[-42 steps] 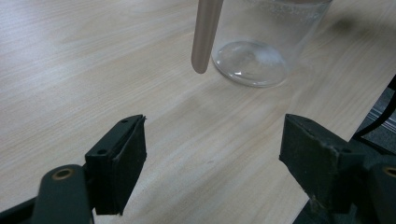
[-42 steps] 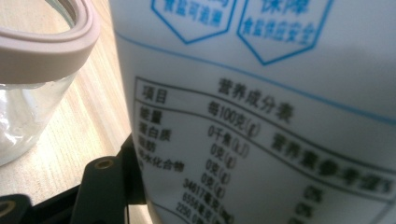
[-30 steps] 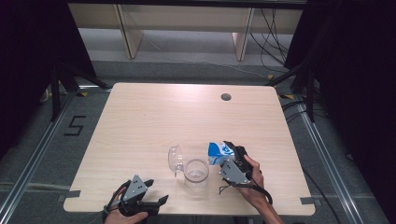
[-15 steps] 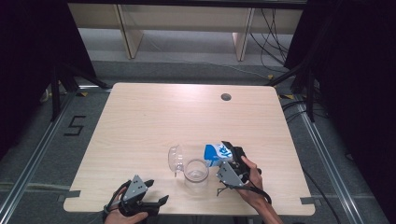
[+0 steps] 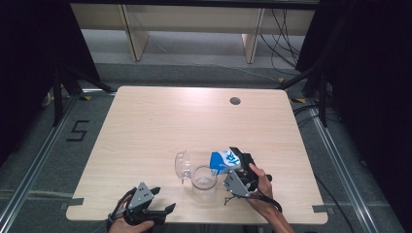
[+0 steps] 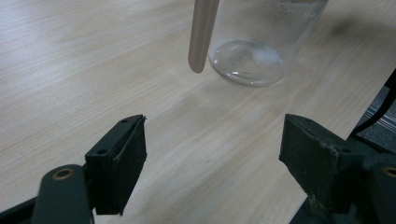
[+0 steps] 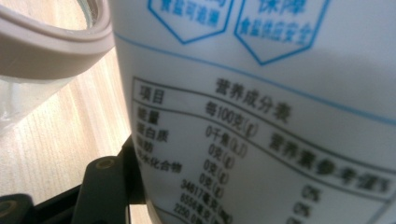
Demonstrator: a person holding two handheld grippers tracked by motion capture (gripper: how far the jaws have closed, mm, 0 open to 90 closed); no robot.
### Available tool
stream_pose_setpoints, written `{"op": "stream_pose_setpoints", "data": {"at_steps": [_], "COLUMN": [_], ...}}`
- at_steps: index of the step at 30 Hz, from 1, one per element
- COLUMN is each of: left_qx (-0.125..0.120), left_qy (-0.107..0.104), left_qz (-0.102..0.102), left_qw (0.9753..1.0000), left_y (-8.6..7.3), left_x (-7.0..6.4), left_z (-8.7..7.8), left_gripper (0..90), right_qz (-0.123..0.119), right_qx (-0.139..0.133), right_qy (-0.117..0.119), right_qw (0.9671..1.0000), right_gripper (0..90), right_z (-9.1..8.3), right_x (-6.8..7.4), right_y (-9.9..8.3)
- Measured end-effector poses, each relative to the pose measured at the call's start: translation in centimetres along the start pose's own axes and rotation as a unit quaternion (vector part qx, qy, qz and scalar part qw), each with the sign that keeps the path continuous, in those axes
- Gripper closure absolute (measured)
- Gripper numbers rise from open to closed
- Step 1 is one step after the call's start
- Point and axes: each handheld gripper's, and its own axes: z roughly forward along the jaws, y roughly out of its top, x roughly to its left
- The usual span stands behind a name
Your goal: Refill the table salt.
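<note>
Right gripper (image 5: 241, 164) is clamped on the white-and-blue printed pouch (image 5: 224, 160), tipped left just above the clear glass jar (image 5: 203, 180), probably over its mouth. Left gripper (image 5: 156, 209) sits wide open, empty.

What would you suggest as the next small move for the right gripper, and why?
Probably tip the blue-and-white packet a little further over the glass jar. The right gripper holds the packet tilted beside the jar's open mouth, the lid hangs aside, and the left gripper rests open near the table edge.
</note>
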Motion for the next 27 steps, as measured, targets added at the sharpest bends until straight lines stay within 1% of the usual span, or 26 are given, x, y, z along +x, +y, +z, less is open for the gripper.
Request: {"op": "stream_pose_setpoints", "data": {"at_steps": [2, 3, 4, 6, 7, 8, 9, 10, 12, 13, 14, 15, 16, 18, 19, 20, 21, 22, 23, 24, 26, 27], "left_qx": [0.0, 0.0, 0.001, -0.002, 0.0, -0.001, 0.0, 0.001, 0.001, 0.005, 0.003, 0.003, 0.003, 0.001, 0.001, 0.001, 0.001, 0.001, 0.005, 0.003, 0.008, 0.006], "left_qy": [0.0, 0.0, 0.003, -0.001, 0.0, 0.0, 0.0, 0.002, 0.003, 0.003, 0.0, -0.001, -0.001, 0.0, 0.001, 0.001, 0.001, -0.001, 0.0, -0.001, 0.003, 0.002], "left_qz": [-0.003, 0.0, 0.0, -0.004, 0.0, 0.0, 0.0, 0.0, 0.0, 0.005, 0.005, 0.002, 0.001, -0.004, -0.011, -0.012, -0.014, -0.001, 0.001, 0.0, 0.001, 0.001], "left_qw": [1.0, 1.0, 1.0, 1.0, 1.0, 1.0, 1.0, 1.0, 1.0, 1.0, 1.0, 1.0, 1.0, 1.0, 0.9999, 0.9999, 0.9999, 1.0, 1.0, 1.0, 1.0, 1.0], "left_y": [-0.01, -0.01, 0.0, -0.02, -0.01, -0.01, -0.01, 0.0, -0.01, 0.0, -0.02, -0.03, -0.04, -0.06, -0.1, -0.11, -0.12, -0.08, -0.07, -0.1, -0.08, -0.09], "left_x": [-0.06, 0.0, -0.03, -0.05, 0.0, 0.0, 0.0, -0.01, -0.03, 0.05, 0.09, 0.04, 0.05, -0.01, -0.11, -0.13, -0.19, -0.03, 0.01, 0.03, 0.01, 0.01], "left_z": [0.01, 0.02, -0.02, 0.02, 0.0, 0.01, 0.01, -0.01, -0.02, -0.08, -0.05, -0.06, -0.06, 0.03, 0.05, 0.08, 0.09, 0.08, 0.04, 0.09, 0.05, 0.08], "left_gripper": [22.4, 22.4, 22.4, 22.4, 22.4, 22.4, 22.4, 22.4, 22.4, 22.4, 22.4, 22.4, 22.4, 22.4, 22.4, 22.4, 22.4, 22.4, 22.4, 22.4, 22.4, 22.4], "right_qz": [-0.003, -0.006, -0.005, -0.014, -0.017, -0.021, -0.02, -0.025, -0.029, -0.03, -0.031, -0.033, -0.028, -0.033, -0.032, -0.039, -0.043, -0.046, -0.05, -0.053, -0.051, -0.053], "right_qx": [0.001, 0.0, 0.001, -0.002, -0.002, -0.003, -0.002, -0.007, -0.01, -0.01, -0.012, -0.015, -0.014, -0.017, -0.016, -0.021, -0.024, -0.027, -0.03, -0.03, -0.035, -0.037], "right_qy": [0.002, -0.001, 0.0, -0.006, -0.006, -0.012, -0.007, -0.011, -0.013, -0.014, -0.016, -0.013, -0.01, -0.013, -0.011, -0.015, -0.013, -0.011, -0.011, -0.011, -0.009, -0.008], "right_qw": [1.0, 1.0, 1.0, 0.9999, 0.9998, 0.9997, 0.9998, 0.9996, 0.9994, 0.9994, 0.9993, 0.9992, 0.9994, 0.9992, 0.9993, 0.9989, 0.9987, 0.9985, 0.9982, 0.9981, 0.998, 0.9979], "right_gripper": [40.0, 40.0, 40.0, 40.0, 40.0, 40.0, 40.0, 40.2, 40.2, 40.2, 40.2, 40.2, 40.3, 40.3, 40.3, 40.2, 40.3, 40.3, 40.3, 40.2, 40.3, 40.2], "right_z": [0.03, 0.04, 0.04, 0.19, 0.2, 0.18, 0.16, 0.28, 0.32, 0.32, 0.34, 0.38, 0.37, 0.48, 0.45, 0.6, 0.65, 0.68, 0.71, 0.74, 0.86, 0.93], "right_x": [0.02, 0.0, 0.03, 0.02, 0.05, 0.02, 0.06, 0.05, 0.04, 0.05, 0.07, -0.02, -0.01, -0.12, -0.16, -0.17, -0.18, -0.18, -0.21, -0.2, -0.21, -0.2], "right_y": [0.01, 0.02, 0.04, -0.02, -0.01, 0.01, 0.04, 0.01, 0.03, 0.03, 0.03, 0.01, -0.01, -0.07, -0.08, -0.14, -0.16, -0.19, -0.2, -0.2, -0.21, -0.23]}}
